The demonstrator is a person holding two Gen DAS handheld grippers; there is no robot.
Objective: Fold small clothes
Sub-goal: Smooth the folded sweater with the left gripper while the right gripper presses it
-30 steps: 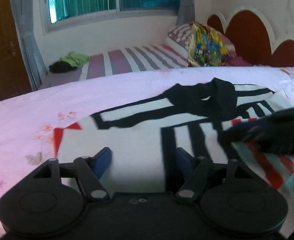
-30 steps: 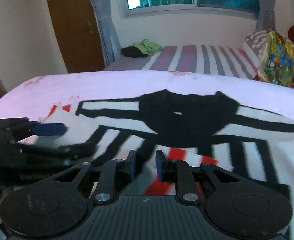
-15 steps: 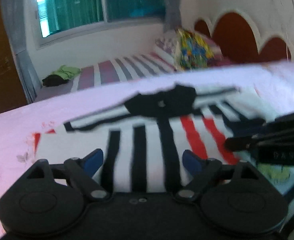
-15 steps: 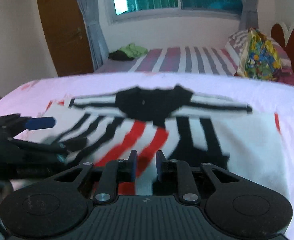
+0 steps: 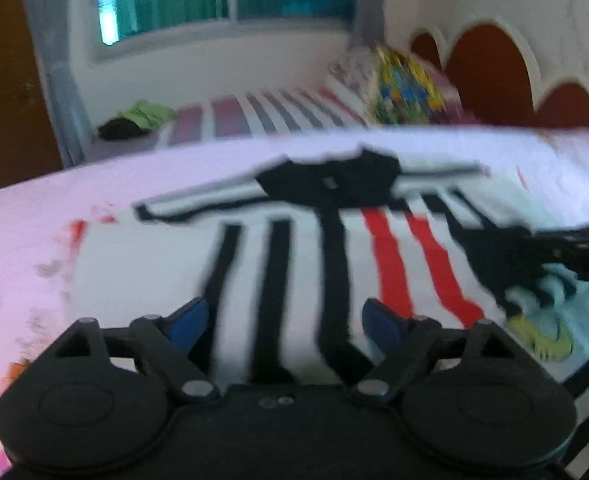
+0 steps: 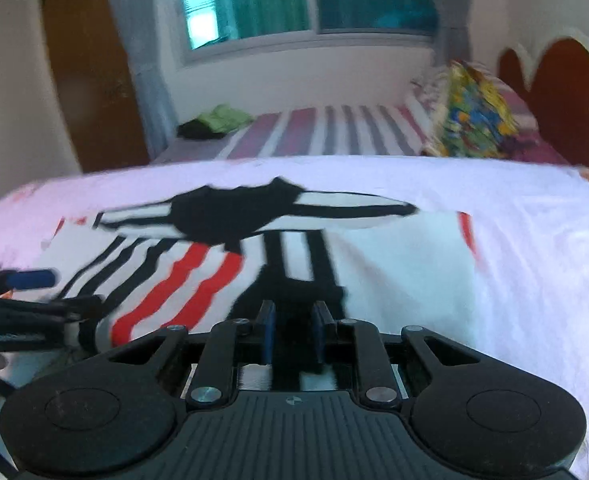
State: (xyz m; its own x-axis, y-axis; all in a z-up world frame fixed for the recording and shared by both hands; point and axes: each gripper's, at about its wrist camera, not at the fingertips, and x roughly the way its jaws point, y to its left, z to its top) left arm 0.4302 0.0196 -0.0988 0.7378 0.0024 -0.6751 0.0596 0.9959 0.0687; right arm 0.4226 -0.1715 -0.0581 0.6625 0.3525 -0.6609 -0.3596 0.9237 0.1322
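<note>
Left tool (image 5: 284,320) spread wide, empty | right tool (image 6: 293,330) pinching shirt (image 6: 394,264) | lettering unreadable

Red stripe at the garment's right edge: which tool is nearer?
Right. The right tool grips the garment left of the red stripe; the left tool is farther left.

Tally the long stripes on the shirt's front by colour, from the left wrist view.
Striped shirt, stripes running down from the black collar patch:
Black stripes: 3
Red stripes: 2
Total: 5
More black stripes at the right edge are blurred, so left uncounted.
</note>
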